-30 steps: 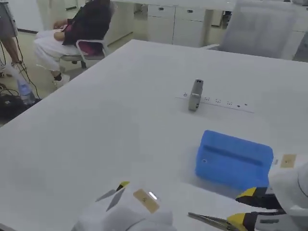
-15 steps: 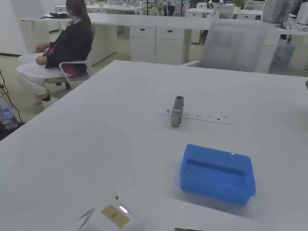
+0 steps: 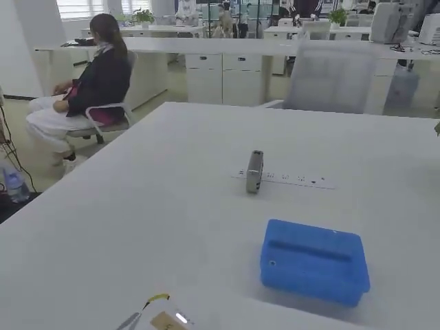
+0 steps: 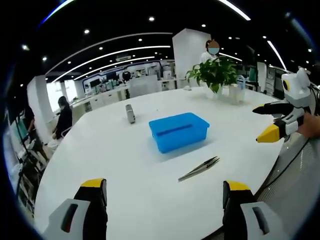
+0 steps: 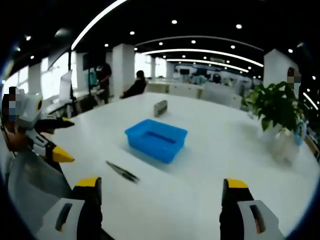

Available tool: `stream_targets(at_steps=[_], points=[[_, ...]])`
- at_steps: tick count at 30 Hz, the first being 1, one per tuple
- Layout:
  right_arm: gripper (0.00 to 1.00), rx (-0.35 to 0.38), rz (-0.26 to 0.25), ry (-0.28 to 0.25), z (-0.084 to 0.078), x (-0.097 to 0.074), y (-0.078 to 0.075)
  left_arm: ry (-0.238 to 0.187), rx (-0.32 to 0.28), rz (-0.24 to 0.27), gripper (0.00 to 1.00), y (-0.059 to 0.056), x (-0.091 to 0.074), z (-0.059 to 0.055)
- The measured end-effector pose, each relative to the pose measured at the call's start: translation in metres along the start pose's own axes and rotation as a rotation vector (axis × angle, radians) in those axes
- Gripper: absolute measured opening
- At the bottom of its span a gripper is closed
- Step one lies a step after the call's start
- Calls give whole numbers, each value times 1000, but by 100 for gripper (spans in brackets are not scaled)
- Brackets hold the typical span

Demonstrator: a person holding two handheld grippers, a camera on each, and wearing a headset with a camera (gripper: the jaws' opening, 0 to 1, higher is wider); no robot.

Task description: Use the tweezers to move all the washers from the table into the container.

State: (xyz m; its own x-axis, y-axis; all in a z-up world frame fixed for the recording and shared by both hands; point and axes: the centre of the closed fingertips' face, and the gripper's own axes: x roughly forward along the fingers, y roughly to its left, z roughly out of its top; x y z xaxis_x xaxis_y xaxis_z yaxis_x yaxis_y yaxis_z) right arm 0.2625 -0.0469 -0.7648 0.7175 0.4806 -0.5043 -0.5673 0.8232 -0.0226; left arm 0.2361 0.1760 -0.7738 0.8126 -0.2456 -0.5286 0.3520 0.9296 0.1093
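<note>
**Q:** What carries the work, and what is the largest thing on it?

**A:** The white table [image 3: 137, 206]. The blue container [image 3: 314, 261] stands on it toward your near edge, open side up.

**Q:** How do the grippers stand?

**A:** Your left gripper [image 4: 162, 185] and right gripper [image 5: 159, 182] hover at the near edge. Each has its jaws spread wide and carries nothing.

**Q:** Where are the tweezers?

**A:** The tweezers [image 4: 199, 168] lie flat on the table between the container and the near edge, well apart from both of your grippers.

**Q:** How will they handle?

**A:** They look like thin, stiff metal, so probably light and slick. Lying so low, they may skate if you nudge them. Close on both arms about mid-length, so that your squeeze brings the tips together. A hold at the joined end would likely leave the tips apart.

**Q:** And the washers?

**A:** They are too small to tell against the white top.
</note>
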Motion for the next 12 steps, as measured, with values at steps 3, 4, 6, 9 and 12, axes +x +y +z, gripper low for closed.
stream_targets(at_steps=[3, 4, 6, 9, 12], points=[[99, -2, 1, -6, 3, 1, 0, 3, -1, 6, 99, 1, 0, 0], [99, -5, 2, -4, 2, 1, 1, 7, 3, 9, 99, 2, 0, -1], [99, -4, 5, 14, -2, 2, 2, 15, 8, 13, 98, 2, 1, -3], [98, -9, 7, 22, -4, 2, 2, 19, 13, 16, 98, 2, 1, -3], [98, -9, 5, 22, -4, 1, 2, 20, 16, 17, 98, 2, 1, -4]])
